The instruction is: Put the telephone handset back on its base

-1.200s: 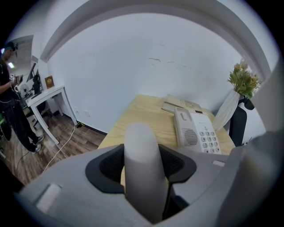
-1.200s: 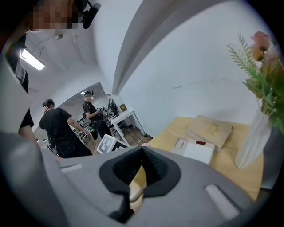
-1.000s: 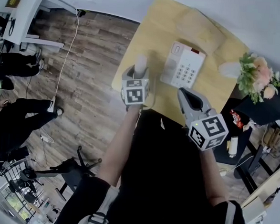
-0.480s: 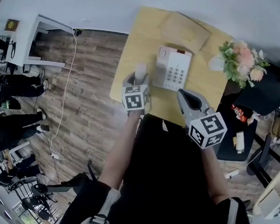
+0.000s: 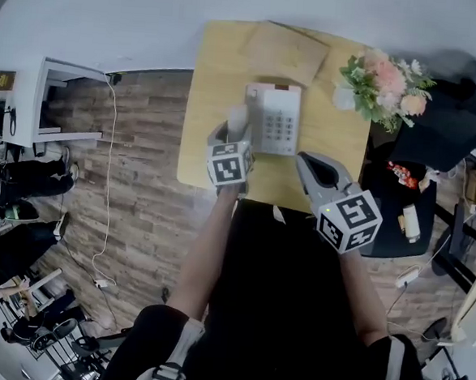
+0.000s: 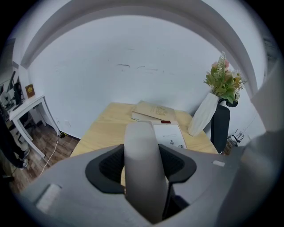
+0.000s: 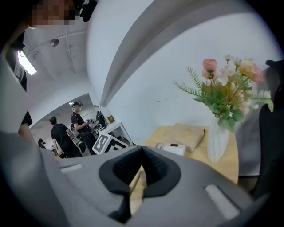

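Observation:
The white telephone handset (image 6: 142,164) stands upright between the jaws of my left gripper (image 6: 141,166), which is shut on it. In the head view that handset (image 5: 238,120) sticks up from the left gripper (image 5: 230,144), just left of the white telephone base (image 5: 274,119) with its keypad on the wooden table (image 5: 221,86). The base (image 6: 167,135) lies ahead and slightly right in the left gripper view. My right gripper (image 5: 314,168) hangs at the table's near edge, right of the base, its jaws shut with nothing between them (image 7: 141,170). The base (image 7: 171,148) also shows in the right gripper view.
A tan book (image 5: 284,50) lies at the back of the table beyond the base. A white vase of flowers (image 5: 376,77) stands at the right edge. A dark chair (image 5: 437,134) is right of the table. People stand on the wood floor far left (image 5: 7,234).
The table and telephone base have shifted left and nearer to centre in the head view as the head turned. Both grippers keep their places; the left still holds the handset.

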A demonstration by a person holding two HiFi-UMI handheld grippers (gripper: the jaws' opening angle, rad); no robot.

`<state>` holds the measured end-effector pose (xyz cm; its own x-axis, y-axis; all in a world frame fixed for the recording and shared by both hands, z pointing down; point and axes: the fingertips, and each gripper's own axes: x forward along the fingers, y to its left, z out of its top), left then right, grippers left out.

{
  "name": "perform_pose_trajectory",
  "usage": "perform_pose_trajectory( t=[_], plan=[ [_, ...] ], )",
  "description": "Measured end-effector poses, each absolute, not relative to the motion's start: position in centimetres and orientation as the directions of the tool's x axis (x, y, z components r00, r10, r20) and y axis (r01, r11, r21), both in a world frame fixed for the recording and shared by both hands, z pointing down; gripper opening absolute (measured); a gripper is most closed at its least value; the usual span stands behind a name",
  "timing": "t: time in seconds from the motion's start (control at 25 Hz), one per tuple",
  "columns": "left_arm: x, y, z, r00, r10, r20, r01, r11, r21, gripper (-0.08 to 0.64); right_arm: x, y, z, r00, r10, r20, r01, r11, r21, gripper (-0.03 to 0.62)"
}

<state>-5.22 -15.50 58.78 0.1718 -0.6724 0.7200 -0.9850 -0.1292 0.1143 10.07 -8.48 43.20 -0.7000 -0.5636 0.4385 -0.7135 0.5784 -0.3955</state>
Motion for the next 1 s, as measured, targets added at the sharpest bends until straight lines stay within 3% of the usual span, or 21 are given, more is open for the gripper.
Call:
perform_pose_trajectory(
  t=[1.0],
  plan=[
    [-2.7,-21.4,61.3,0.181,-0.655,0.734,-0.981,-0.171,0.090,0.238,12.1,-9.3,44.3,-0.593,-0.637,0.492,-0.805,0.457,-0.378,0.002]
  ],
)
